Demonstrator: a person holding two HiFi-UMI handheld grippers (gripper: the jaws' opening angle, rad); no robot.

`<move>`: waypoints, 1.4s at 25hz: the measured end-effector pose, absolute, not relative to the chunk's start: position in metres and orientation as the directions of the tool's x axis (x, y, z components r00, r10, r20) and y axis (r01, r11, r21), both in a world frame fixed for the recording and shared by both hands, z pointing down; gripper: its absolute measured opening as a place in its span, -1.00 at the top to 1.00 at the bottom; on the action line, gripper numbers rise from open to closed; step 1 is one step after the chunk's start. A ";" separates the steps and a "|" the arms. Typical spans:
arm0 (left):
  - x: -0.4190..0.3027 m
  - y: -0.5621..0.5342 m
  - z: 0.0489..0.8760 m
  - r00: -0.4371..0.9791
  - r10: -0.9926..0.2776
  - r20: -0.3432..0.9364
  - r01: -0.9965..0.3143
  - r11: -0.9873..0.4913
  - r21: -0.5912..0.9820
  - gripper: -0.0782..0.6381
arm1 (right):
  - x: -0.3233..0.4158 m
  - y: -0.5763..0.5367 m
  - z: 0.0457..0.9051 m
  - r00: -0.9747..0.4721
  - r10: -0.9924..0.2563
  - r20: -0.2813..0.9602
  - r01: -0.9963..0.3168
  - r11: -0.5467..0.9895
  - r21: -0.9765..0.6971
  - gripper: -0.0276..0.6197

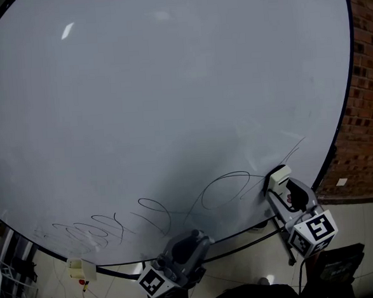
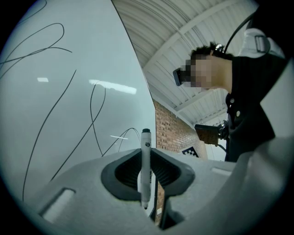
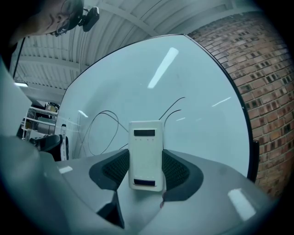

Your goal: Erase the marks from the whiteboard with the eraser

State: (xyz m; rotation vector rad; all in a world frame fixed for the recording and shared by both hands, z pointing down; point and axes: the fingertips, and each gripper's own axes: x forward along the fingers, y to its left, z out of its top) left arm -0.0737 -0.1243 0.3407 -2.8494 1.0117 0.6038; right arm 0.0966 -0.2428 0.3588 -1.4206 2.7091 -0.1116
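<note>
A large whiteboard [image 1: 170,102] fills the head view, with thin black looping marks [image 1: 224,190] along its lower part. My right gripper [image 1: 278,182] is shut on a white eraser [image 3: 146,155], held against the board's lower right next to the marks [image 3: 101,131]. In the head view the eraser [image 1: 278,177] touches the board by the rightmost loop. My left gripper [image 1: 194,239] hangs below the board's bottom edge, shut on a white marker [image 2: 145,167] that stands upright between the jaws; the marks [image 2: 50,101] show to its left.
A brick wall [image 1: 365,113] stands right of the board. The board's dark frame [image 1: 243,237] curves along the bottom. A small white fitting [image 1: 82,269] hangs at the lower left. A person [image 2: 248,82] in dark clothes shows in the left gripper view.
</note>
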 end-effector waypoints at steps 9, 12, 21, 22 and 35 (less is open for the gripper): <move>-0.084 -0.124 0.340 0.700 -0.598 -0.389 -0.623 -0.778 0.075 0.61 | -0.008 -0.205 0.428 -0.756 -0.633 0.167 -0.642 0.766 -0.005 0.22; -0.083 -0.123 0.337 0.702 -0.592 -0.397 -0.620 -0.782 0.070 0.61 | -0.009 -0.203 0.431 -0.762 -0.620 0.184 -0.631 0.776 0.000 0.22; -0.075 -0.125 0.334 0.702 -0.581 -0.413 -0.614 -0.787 0.065 0.61 | 0.083 -0.242 0.361 -0.687 -0.725 0.041 -0.725 0.682 -0.095 0.21; -0.074 -0.125 0.334 0.701 -0.581 -0.414 -0.614 -0.787 0.065 0.61 | 0.097 -0.247 0.355 -0.671 -0.741 0.024 -0.739 0.665 -0.110 0.21; -0.067 -0.127 0.338 0.697 -0.597 -0.396 -0.625 -0.777 0.073 0.61 | 0.162 -0.267 0.334 -0.502 -0.863 -0.052 -0.850 0.504 -0.154 0.22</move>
